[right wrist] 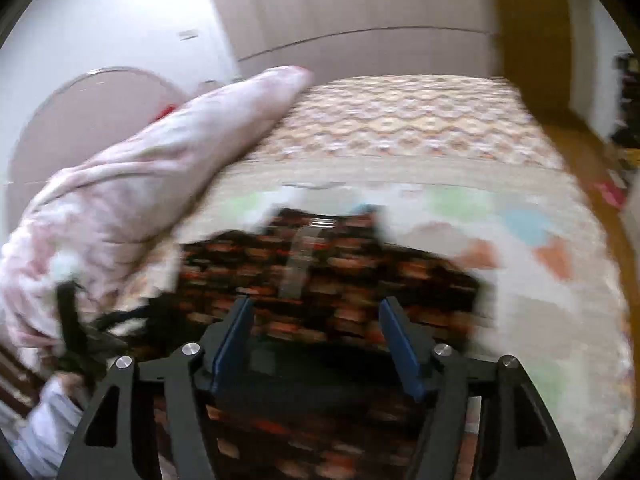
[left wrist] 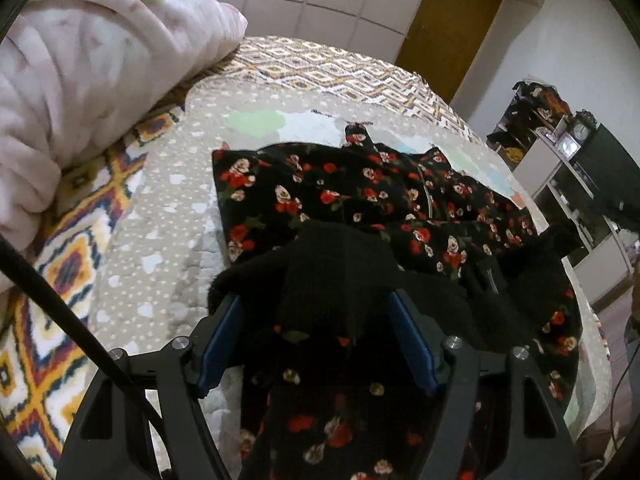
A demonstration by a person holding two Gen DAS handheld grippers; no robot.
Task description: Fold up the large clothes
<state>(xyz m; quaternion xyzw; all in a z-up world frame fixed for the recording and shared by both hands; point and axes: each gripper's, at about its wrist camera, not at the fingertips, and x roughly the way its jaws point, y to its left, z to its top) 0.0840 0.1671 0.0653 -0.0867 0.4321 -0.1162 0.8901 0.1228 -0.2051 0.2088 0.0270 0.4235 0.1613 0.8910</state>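
A black dress with red and cream flowers (left wrist: 360, 196) lies spread on the bed, partly folded over itself, with a black fuzzy lining (left wrist: 340, 264) turned up. My left gripper (left wrist: 316, 300) is open just above the near part of the dress, the black lining bunched between its blue pads without being clamped. In the blurred right wrist view the same dress (right wrist: 320, 272) lies ahead. My right gripper (right wrist: 316, 308) is open over its near edge and holds nothing.
The bed carries a beige dotted quilt (left wrist: 160, 216) over a patterned yellow and blue cover (left wrist: 64, 264). A bulky pink duvet (left wrist: 80, 80) is piled at the left. Shelves with clutter (left wrist: 560, 152) stand right of the bed. A wooden door (left wrist: 448, 28) is at the back.
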